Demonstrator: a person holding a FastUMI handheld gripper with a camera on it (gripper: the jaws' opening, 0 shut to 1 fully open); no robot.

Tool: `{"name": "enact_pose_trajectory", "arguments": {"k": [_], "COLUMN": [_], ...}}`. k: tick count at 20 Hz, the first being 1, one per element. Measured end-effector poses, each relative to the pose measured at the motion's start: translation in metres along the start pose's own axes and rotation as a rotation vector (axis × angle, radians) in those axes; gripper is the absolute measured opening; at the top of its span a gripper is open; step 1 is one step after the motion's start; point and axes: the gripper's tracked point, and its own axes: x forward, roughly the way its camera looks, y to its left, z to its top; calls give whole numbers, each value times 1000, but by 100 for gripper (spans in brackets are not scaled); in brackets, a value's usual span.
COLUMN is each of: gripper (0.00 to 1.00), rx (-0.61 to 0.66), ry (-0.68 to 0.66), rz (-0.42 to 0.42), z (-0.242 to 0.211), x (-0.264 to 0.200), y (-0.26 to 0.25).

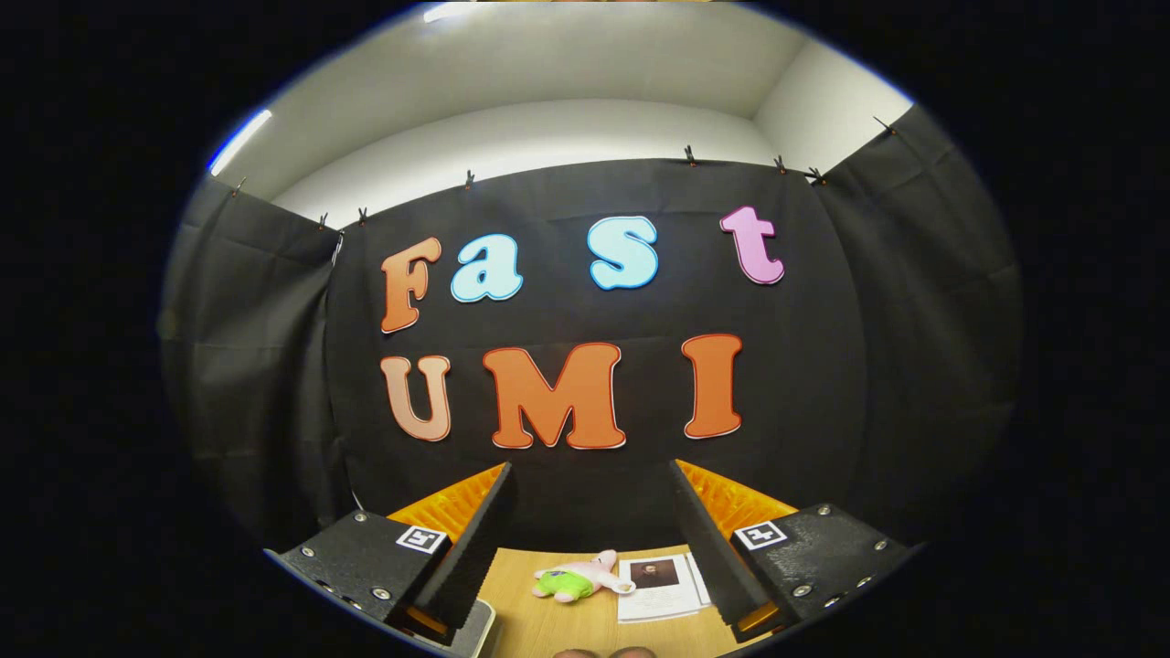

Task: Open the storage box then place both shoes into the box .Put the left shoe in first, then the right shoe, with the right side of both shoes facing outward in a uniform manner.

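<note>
We hold the gripper [590, 475] raised and level, aimed at the black cloth wall [823, 384] of the booth. Its two fingers stand wide apart, with nothing between them and no contact on either pad. Each finger mount carries a small square black-and-white marker; we cannot read any code from it.

Below and just ahead of the fingers lies the wooden tabletop [548, 626]. On it, between the two fingers, we see a pink plush toy [578, 578] with green shorts, lying on its side. Just beside it, toward the right finger, rests a printed sheet [660, 589] bearing a small dark portrait photo; its text is too small to read.

A pale rounded edge [477, 631] shows beneath the left finger; we cannot tell whether it belongs to the storage box. Two dark rounded shapes [603, 652] sit nearest us; we cannot identify them as the shoes.
</note>
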Motion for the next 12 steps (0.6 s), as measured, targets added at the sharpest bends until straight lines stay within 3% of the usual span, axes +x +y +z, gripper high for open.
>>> {"name": "enact_pose_trajectory", "arguments": {"k": [12], "gripper": [98], "rx": [42], "ry": [184], "rz": [153], "z": [-58], "x": [-3], "y": [42]}}
